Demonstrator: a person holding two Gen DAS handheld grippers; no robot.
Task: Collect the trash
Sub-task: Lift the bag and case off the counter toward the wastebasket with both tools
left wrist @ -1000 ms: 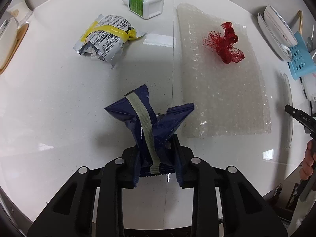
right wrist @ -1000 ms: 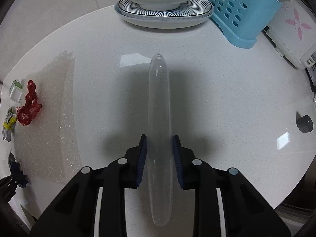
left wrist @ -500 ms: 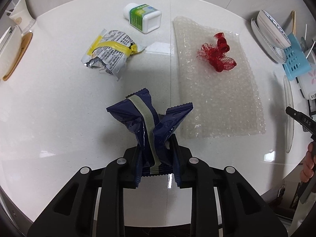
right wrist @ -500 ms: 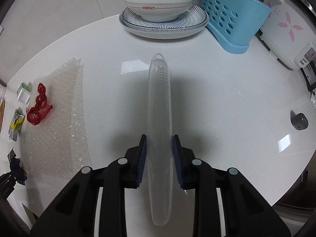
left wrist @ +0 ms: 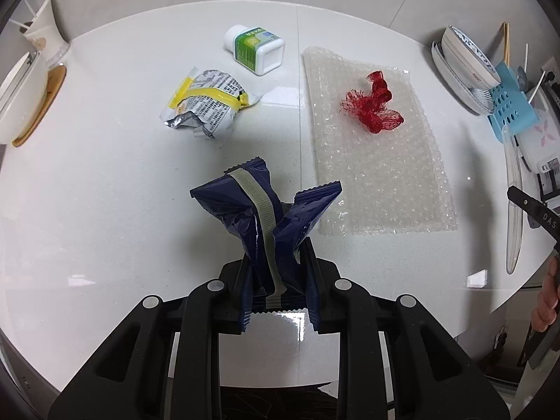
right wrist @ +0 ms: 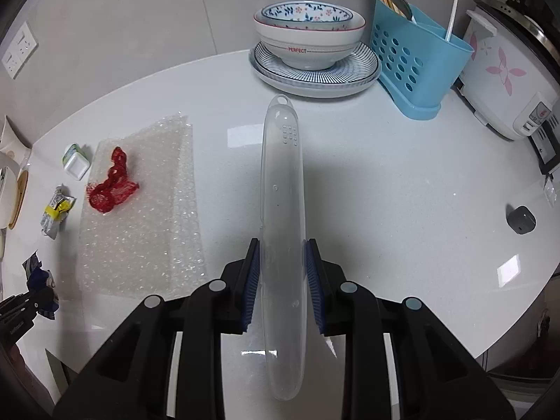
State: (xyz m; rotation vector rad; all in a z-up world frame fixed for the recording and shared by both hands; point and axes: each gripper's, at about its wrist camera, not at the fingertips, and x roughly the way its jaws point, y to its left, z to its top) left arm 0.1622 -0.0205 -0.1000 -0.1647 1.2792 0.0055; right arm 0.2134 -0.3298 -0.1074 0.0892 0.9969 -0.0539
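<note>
The left gripper (left wrist: pixel 276 280) pinches a blue wrapper (left wrist: pixel 266 217) above the counter (left wrist: pixel 105 192), its lower end hidden between the pads. The right gripper (right wrist: pixel 282 280) clamps a clear case (right wrist: pixel 281 192), contents unreadable; its bearer's hand (left wrist: pixel 547 301) is cut off at the frame edge.

Open counter (right wrist: pixel 402 189) lies ahead and right of the clear case (right wrist: pixel 282 189). Far edge blocked by stacked bowl (right wrist: pixel 308 40) and plates, blue rack (right wrist: pixel 416 66) and cooker (right wrist: pixel 504 84). To the left, bubble wrap (left wrist: pixel 374 147) bearing red netting (left wrist: pixel 372 103), a crumpled wrapper (left wrist: pixel 204 106) and a bottle (left wrist: pixel 257 49) obstruct; bare gaps separate them.
</note>
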